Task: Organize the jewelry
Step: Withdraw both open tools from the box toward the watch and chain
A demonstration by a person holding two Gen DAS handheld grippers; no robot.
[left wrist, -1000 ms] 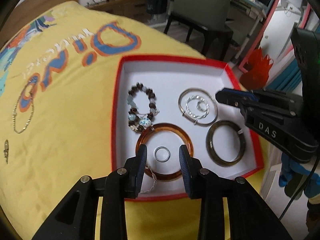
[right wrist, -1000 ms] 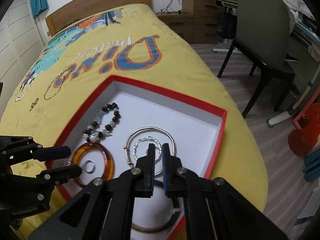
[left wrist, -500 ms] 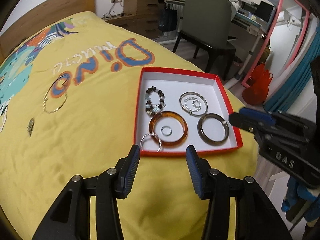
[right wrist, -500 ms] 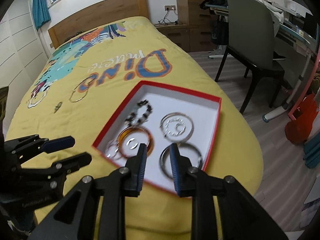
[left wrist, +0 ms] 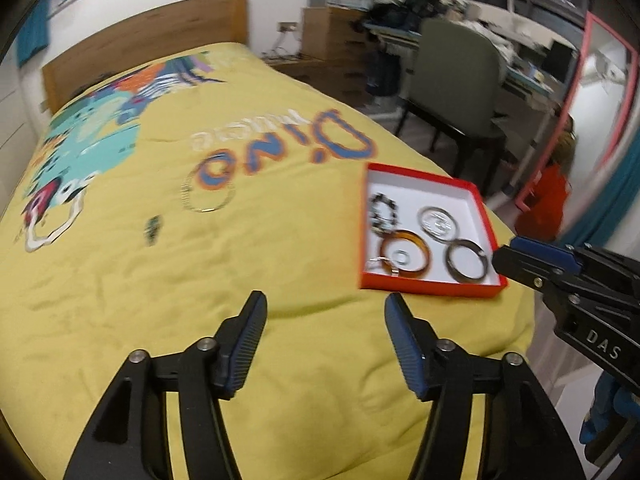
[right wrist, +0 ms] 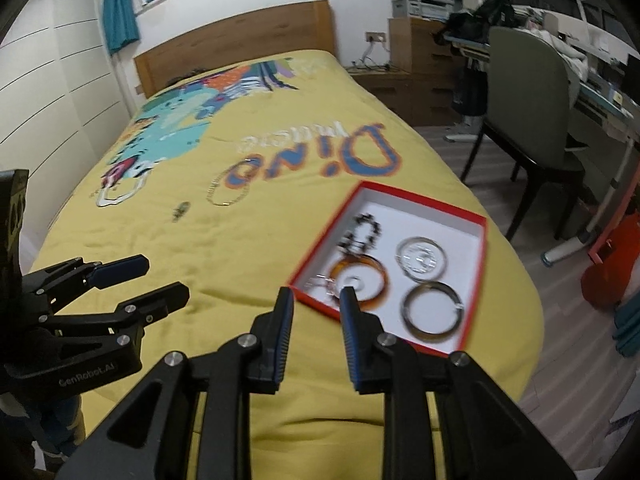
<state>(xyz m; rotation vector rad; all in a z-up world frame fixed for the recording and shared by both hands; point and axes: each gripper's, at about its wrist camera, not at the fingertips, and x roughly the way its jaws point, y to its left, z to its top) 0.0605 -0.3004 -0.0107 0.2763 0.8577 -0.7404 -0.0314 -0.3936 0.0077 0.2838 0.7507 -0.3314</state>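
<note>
The left gripper (left wrist: pixel 324 308) is spread wide and empty over the bedspread (left wrist: pixel 160 280), well short of the red box (left wrist: pixel 432 286). The right gripper (right wrist: pixel 316 304), narrower but open, hangs just before the box's near corner, holding nothing

Jewelry partly gathered in a red box (left wrist: pixel 430 289), two pieces lying loose on the bedspread.

In the white-lined box are seen a dark beaded bracelet (left wrist: pixel 383 211), an amber bangle (left wrist: pixel 405 259) with a small ring (left wrist: pixel 400 257) inside it, silver hoops (left wrist: pixel 438 225) and a dark bangle (left wrist: pixel 467 261). A thin chain (left wrist: pixel 206 198) and a small dark piece (left wrist: pixel 152 232), blurred, lie well apart from the box.
</note>
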